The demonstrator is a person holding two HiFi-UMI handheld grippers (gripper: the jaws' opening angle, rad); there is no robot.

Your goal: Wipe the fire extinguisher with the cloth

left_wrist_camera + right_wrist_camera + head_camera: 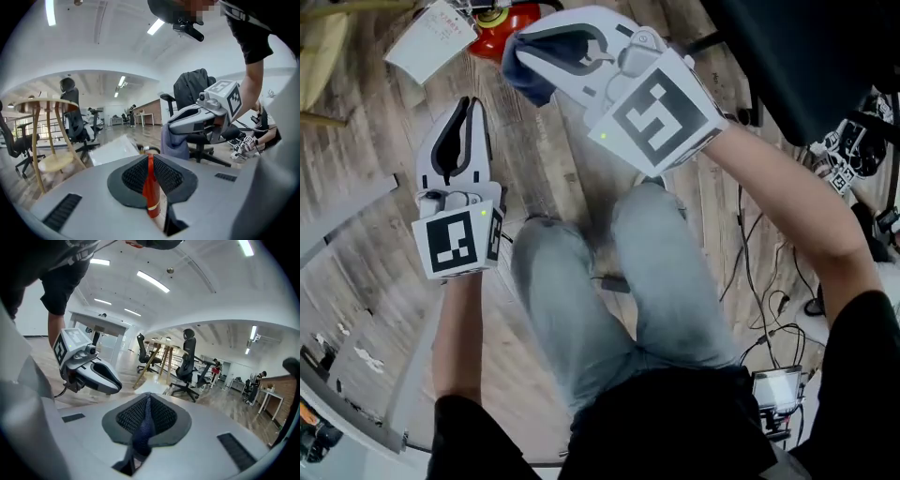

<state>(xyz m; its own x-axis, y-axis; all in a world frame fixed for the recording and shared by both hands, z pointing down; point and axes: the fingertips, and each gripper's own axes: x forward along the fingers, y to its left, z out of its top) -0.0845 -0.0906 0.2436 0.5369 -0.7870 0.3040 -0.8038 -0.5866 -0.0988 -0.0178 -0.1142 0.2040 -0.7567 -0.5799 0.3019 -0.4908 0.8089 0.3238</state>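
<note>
The red fire extinguisher [504, 19] lies on the wooden floor [558, 159] at the far edge of the head view, ahead of the person's knees [609, 272]. Just beside the extinguisher, on the person's right, the right gripper [546, 54] is clenched on a blue cloth [528, 73]. In the right gripper view the fabric is pinched between the two black pads and hangs down from them. The bunched cloth hovers close to the extinguisher's near side; whether it touches the red body cannot be told. The left gripper [470, 105] is held nearer the person than the extinguisher and a little to its left, clearly apart from it, with its tips pointing toward it. Its jaws are drawn together to a thin slit and grip nothing. In the left gripper view a strip of the extinguisher's red body shows through that slit. A white sheet of paper [431, 37] lies right beside the extinguisher on its left. A tangle of dark cables [759, 281] runs over the floor well to the extinguisher's right, nearer the person.
</note>
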